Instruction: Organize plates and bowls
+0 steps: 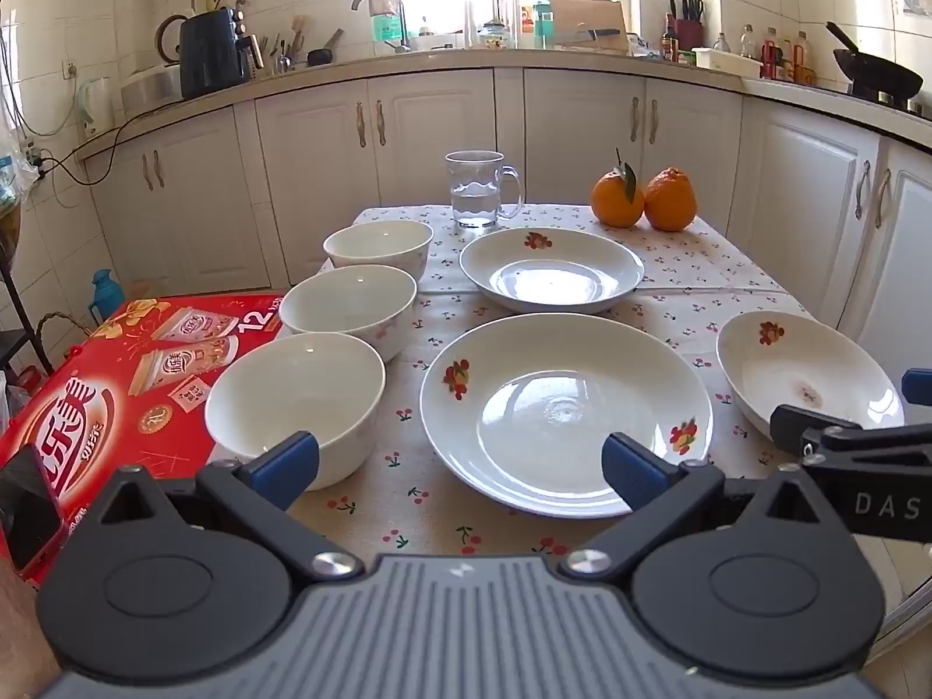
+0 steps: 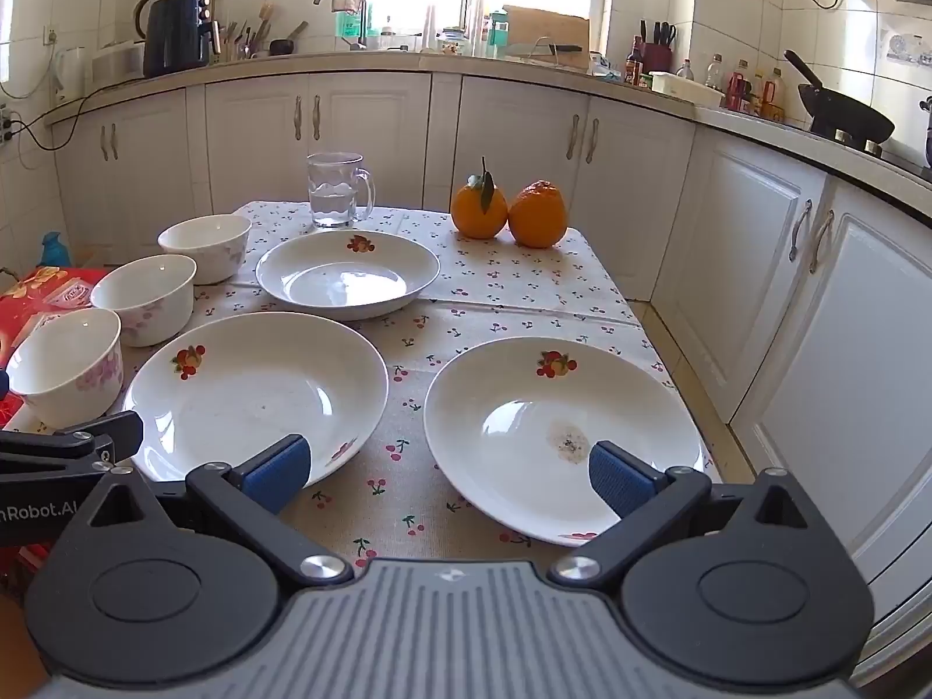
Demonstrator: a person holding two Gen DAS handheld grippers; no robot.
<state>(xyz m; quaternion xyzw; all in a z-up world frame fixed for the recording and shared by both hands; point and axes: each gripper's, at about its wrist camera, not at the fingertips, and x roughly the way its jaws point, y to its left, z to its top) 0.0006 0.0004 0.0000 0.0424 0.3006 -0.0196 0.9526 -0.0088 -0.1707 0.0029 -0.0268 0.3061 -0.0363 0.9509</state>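
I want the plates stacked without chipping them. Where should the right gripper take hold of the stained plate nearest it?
Probably the near rim of the stained plate, from the front. Its shallow, flared edge overhangs the tablecloth, so one finger of the open right gripper could slide under, one over.

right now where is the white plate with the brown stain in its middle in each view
Left wrist: white stained plate at the right edge, partly behind the right gripper.
Right wrist: lower right of centre, nearest the camera.
Shared landmark: two oranges at the table's far side.
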